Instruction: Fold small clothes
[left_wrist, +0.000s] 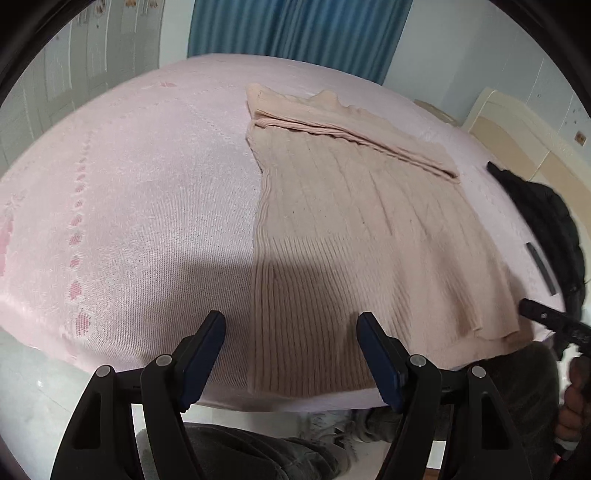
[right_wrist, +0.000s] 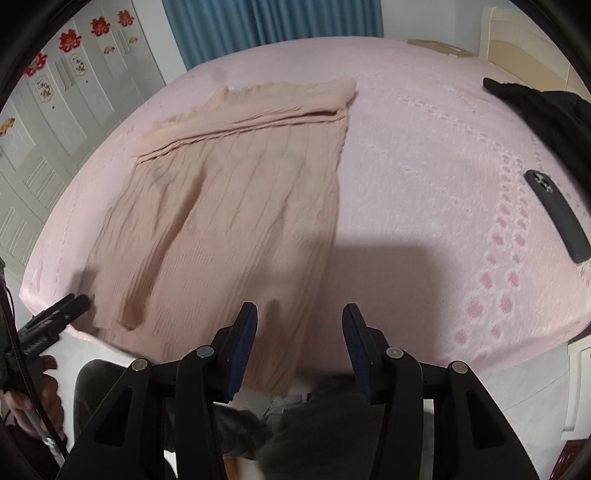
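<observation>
A beige ribbed knit garment (left_wrist: 354, 229) lies flat on the pink bed (left_wrist: 129, 192) (top edge seemingly folded over), while the left tool (left_wrist: 291, 354) and right tool (right_wrist: 299, 350) hover parted and empty at its near hem.

A beige ribbed knit sweater (left_wrist: 332, 229) is lying on a pale pink bedspread (left_wrist: 147, 184) showing darker pink woven motifs. A teal curtain (left_wrist: 295, 29) is hanging behind; red paper cutouts (right_wrist: 70, 40) are decorating a white wardrobe (right_wrist: 55, 110). A black garment (right_wrist: 546, 107) is resting nearby.
</observation>
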